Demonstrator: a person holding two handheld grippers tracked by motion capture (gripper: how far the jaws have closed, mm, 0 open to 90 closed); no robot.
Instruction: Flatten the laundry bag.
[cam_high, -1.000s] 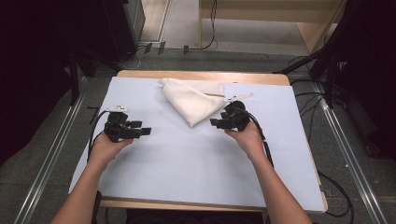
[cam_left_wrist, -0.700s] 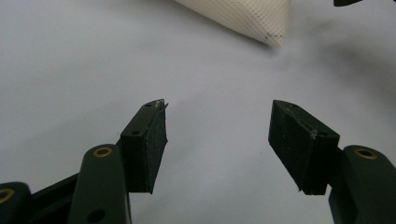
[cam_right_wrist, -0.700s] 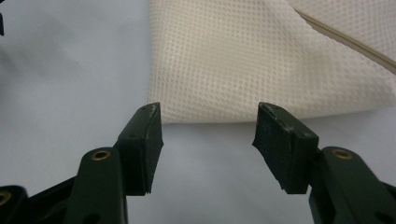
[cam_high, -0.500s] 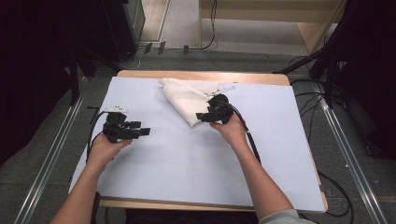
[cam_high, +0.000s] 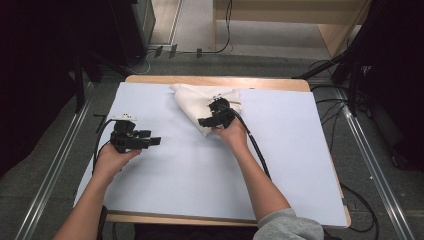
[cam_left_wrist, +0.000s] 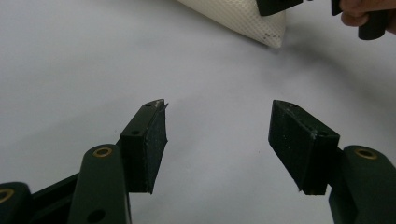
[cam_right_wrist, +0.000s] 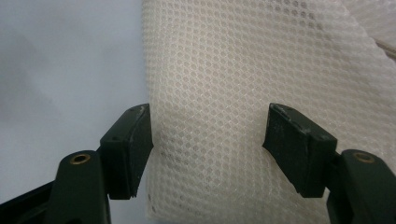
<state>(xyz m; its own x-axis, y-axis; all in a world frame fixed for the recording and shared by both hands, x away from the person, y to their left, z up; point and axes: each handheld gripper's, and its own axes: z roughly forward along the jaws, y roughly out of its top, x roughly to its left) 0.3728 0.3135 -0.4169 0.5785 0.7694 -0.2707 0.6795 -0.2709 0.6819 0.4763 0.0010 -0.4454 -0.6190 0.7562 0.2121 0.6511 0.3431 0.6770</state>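
Hovering right gripper over white mesh bag at table's far middle, jaws just opened wide, straddling bag's near corner; left gripper open, empty, well apart leftward

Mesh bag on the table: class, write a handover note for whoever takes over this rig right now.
Right claw: open, its jaws have just been opening, poised over the near end of the white mesh bag; nothing gripped.
Left claw: open, empty, over the bare pale sheet, apart from the bag.
Bag: lies crumpled at the far middle of the sheet.
Done: right claw brought to the bag.
Left: probably close on the mesh, then handle the bag with both claws.
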